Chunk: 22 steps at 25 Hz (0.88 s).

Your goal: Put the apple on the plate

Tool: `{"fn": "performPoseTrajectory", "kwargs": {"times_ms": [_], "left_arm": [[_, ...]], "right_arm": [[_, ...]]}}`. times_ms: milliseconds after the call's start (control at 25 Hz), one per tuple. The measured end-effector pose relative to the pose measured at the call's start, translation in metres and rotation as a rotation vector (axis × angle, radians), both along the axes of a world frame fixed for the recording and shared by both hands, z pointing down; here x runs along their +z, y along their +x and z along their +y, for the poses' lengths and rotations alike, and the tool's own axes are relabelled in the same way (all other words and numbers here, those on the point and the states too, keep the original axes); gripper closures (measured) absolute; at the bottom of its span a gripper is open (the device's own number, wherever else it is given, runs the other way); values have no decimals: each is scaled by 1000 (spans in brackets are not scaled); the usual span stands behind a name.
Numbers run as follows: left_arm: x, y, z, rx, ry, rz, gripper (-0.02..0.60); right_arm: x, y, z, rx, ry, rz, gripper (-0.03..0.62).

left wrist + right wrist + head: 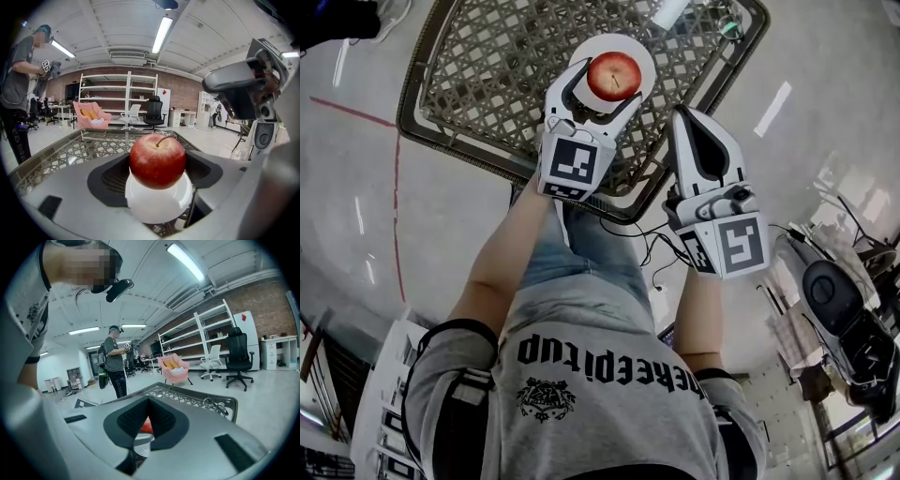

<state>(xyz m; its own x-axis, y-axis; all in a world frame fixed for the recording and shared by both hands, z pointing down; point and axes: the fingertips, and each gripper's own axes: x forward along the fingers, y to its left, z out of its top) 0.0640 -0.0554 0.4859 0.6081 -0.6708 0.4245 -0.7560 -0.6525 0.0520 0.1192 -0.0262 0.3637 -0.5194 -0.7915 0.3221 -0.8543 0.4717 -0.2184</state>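
Red and stemmed, the apple (pixel 157 159) fills the centre of the left gripper view. The left gripper (pixel 607 92) has its tongs pressed to the apple's sides over the white plate (pixel 159 206) (whether the fruit rests on the plate I cannot tell). Only the head view shows the plate standing on the lattice surface (pixel 487 66), upper centre of the frame. The right gripper (pixel 686 127), just right of the apple, has its tongs drawn narrowly together. Its own view catches merely a red sliver through the gap.
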Motion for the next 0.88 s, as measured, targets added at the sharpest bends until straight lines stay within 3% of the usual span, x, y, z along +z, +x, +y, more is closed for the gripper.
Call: {"fn": "performPoseTrajectory", "kwargs": {"times_ms": [880], "left_arm": [[41,-2,-4,-7,-67,-41,187]], "right_arm": [[12,0,-6,-3,-25,17,585]]}}
